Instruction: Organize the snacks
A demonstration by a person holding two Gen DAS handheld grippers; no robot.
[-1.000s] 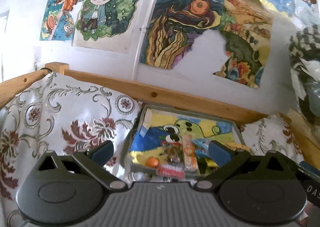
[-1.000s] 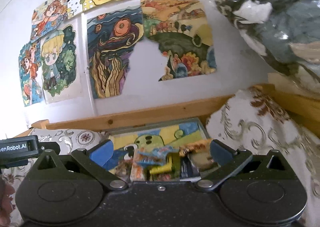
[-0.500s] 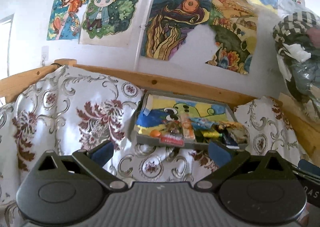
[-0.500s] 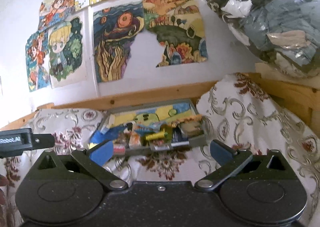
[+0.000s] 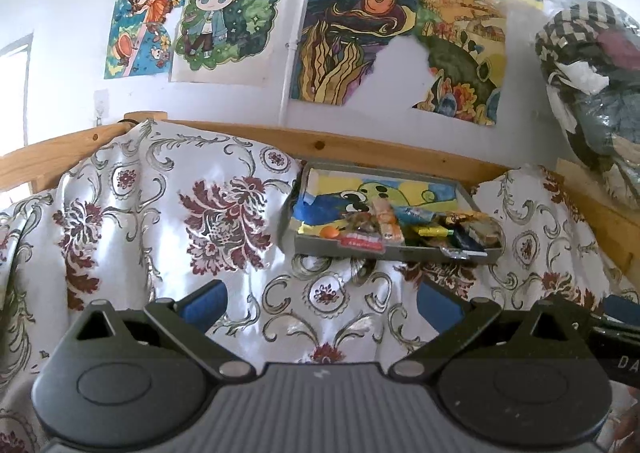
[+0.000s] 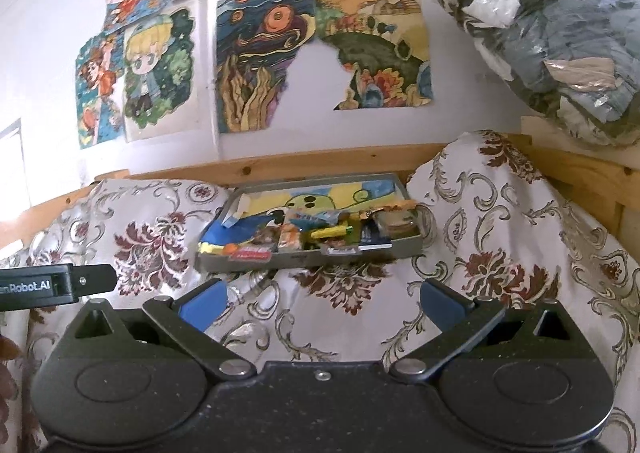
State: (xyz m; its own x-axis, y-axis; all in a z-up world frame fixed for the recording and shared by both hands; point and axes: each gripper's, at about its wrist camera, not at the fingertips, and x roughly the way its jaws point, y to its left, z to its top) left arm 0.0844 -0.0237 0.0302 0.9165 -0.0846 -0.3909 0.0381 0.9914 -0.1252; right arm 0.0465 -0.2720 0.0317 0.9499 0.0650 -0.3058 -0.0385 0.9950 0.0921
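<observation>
both grippers (image 5: pixel 320 303) (image 6: pixel 320 303) backed off tray (image 6: pixel 304 259) | snacks (image 6: pixel 320 233) indistinct

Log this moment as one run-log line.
left gripper: open, empty | right gripper: open, empty | snacks: in tray | tray: on floral cloth, ahead of both

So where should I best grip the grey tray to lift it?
Probably its near long wall, approached from the front with a hand-held gripper, one finger over the rim. That wall faces both cameras, upright and thin. The far side lies against the wooden rail, and cloth bulges at the ends.
</observation>
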